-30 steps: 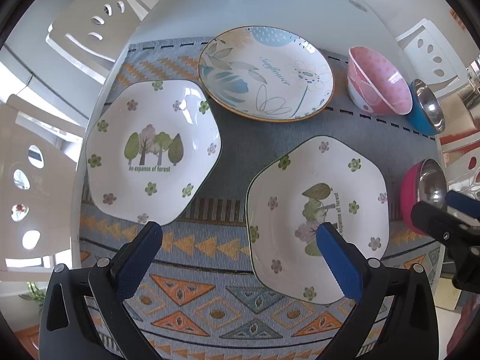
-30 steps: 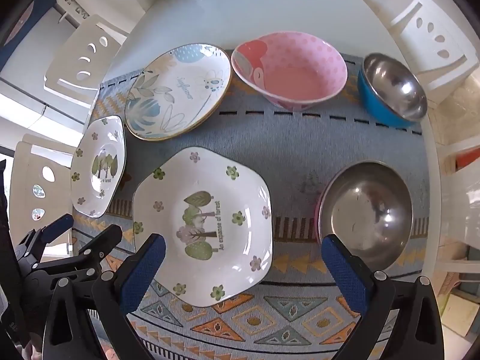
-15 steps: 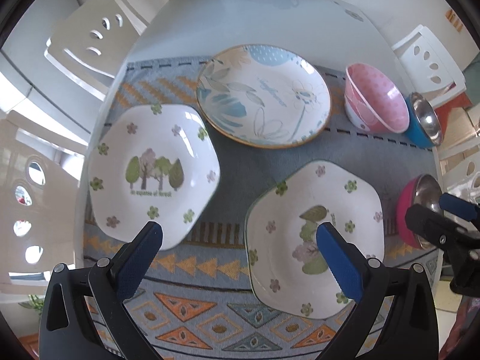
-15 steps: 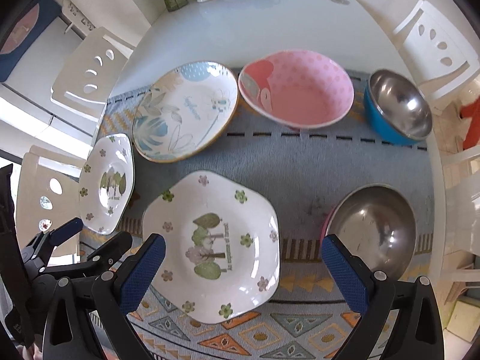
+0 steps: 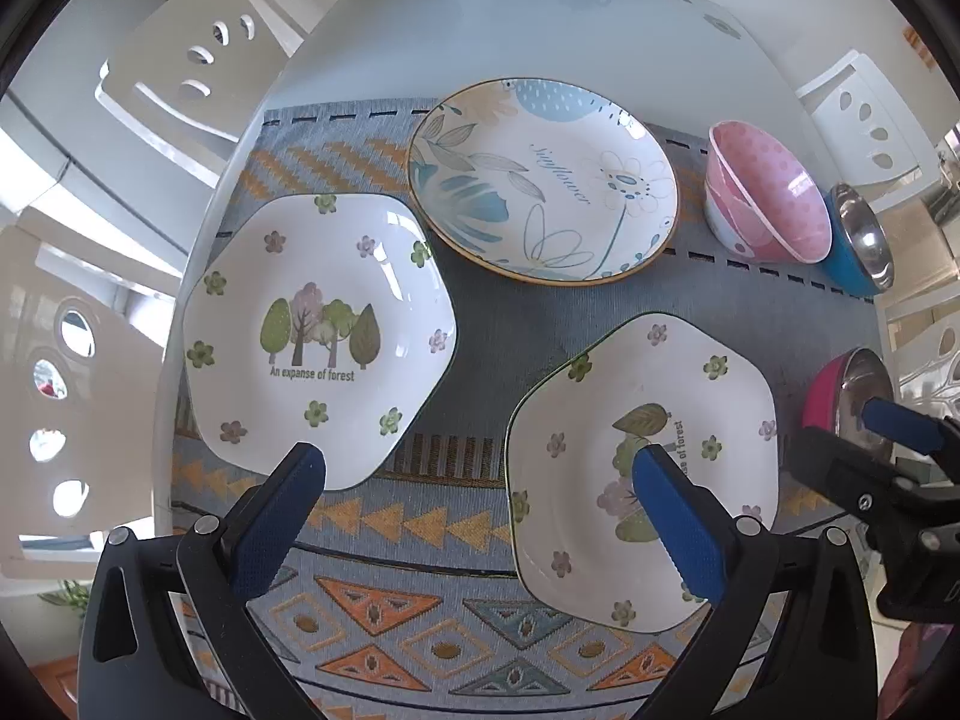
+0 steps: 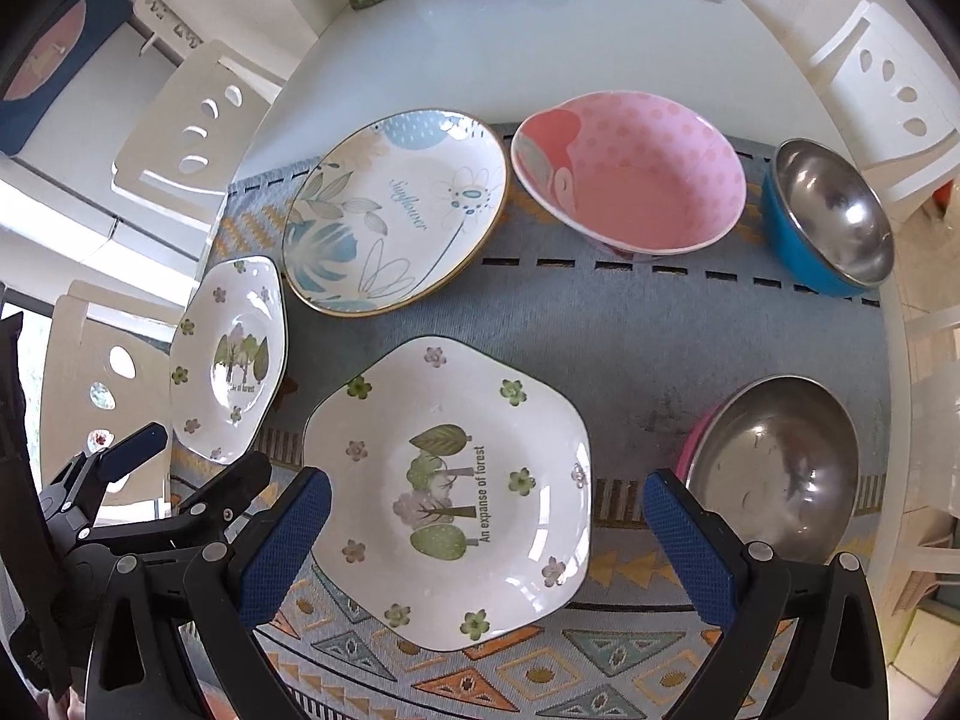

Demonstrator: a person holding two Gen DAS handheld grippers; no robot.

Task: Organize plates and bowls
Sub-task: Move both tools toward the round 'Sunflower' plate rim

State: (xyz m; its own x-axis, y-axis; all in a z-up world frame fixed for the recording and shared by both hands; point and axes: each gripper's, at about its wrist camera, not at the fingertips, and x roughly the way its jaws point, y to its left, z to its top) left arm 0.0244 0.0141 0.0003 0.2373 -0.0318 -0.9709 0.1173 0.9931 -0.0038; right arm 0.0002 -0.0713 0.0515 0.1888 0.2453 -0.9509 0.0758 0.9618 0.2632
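While both grippers hang open and empty above the counter (image 5: pixel 480 30), no dish has been picked up yet.

Seen from the right wrist view, the right gripper (image 6: pixel 486 534) straddles the near hexagonal plate (image 6: pixel 447 492), which lies flat on the mat (image 6: pixel 648 336) from about 12 o'clock down to between the jaws. The steel bowl with the pink outside (image 6: pixel 774 468) sits at 2 o'clock, just beside the right jaw. From the left wrist view, the left gripper (image 5: pixel 477 510) has the other hexagonal plate (image 5: pixel 318 336) at 11 o'clock, its near rim beside the left jaw. The round flowered plate (image 5: pixel 543 180) lies at 12 o'clock, farther off, with the pink bowl (image 5: pixel 768 198) and the blue bowl (image 5: pixel 858 240) at 2 o'clock. My judgement: each gripper is nearer its own hexagonal plate, so stacking that matching pair looks the likely first move.
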